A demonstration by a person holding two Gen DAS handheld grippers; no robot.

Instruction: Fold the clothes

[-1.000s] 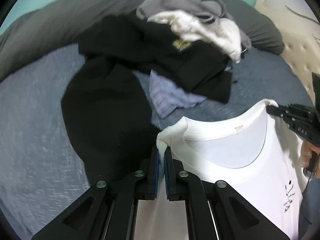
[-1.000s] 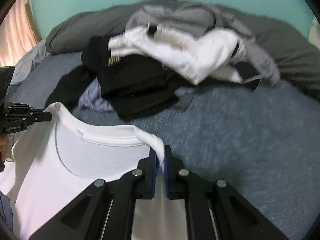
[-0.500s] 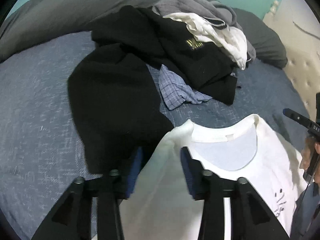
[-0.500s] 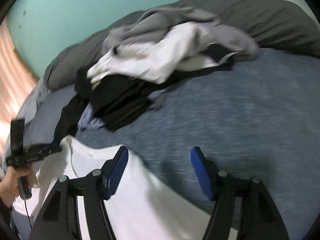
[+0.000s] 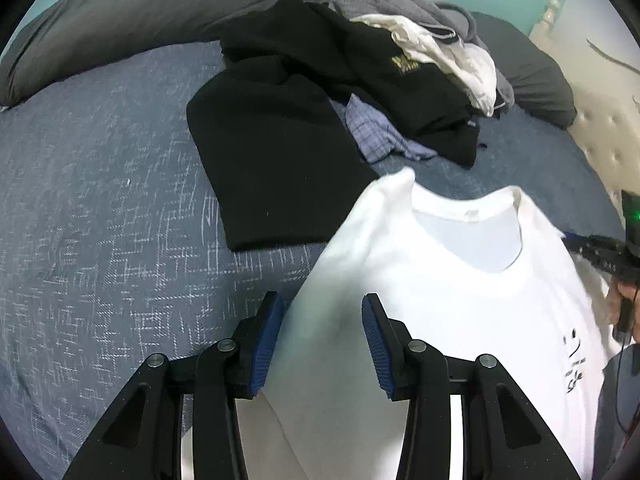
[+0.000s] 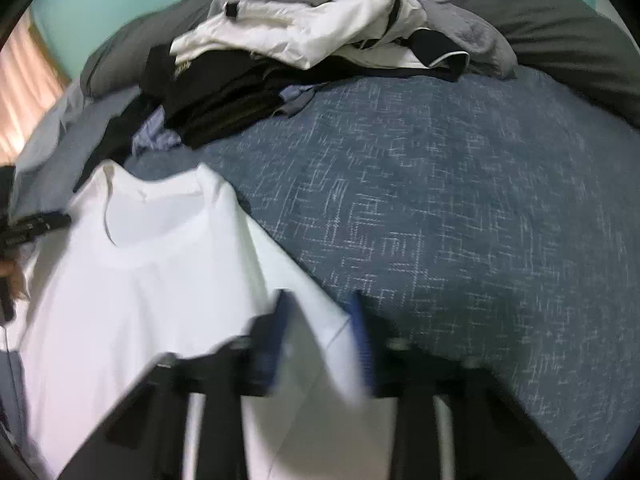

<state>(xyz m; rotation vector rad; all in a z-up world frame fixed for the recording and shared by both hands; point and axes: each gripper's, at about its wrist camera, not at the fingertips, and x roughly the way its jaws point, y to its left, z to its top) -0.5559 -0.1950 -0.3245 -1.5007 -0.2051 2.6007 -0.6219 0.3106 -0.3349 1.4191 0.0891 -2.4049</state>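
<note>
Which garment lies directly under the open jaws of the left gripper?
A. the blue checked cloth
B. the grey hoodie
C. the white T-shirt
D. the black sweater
C: in the left wrist view, the white T-shirt spreads beneath the left gripper, whose jaws stand apart, gripping nothing.

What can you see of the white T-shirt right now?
The white T-shirt lies spread face up on the blue bedspread, collar toward the pile of clothes. It looks like soft cotton, with a ribbed round neckline, a small tag inside the collar and small black print on the chest. One shoulder overlaps the edge of the folded black garment. The left gripper and right gripper hover over its shoulders with jaws open, neither holding it.
</note>
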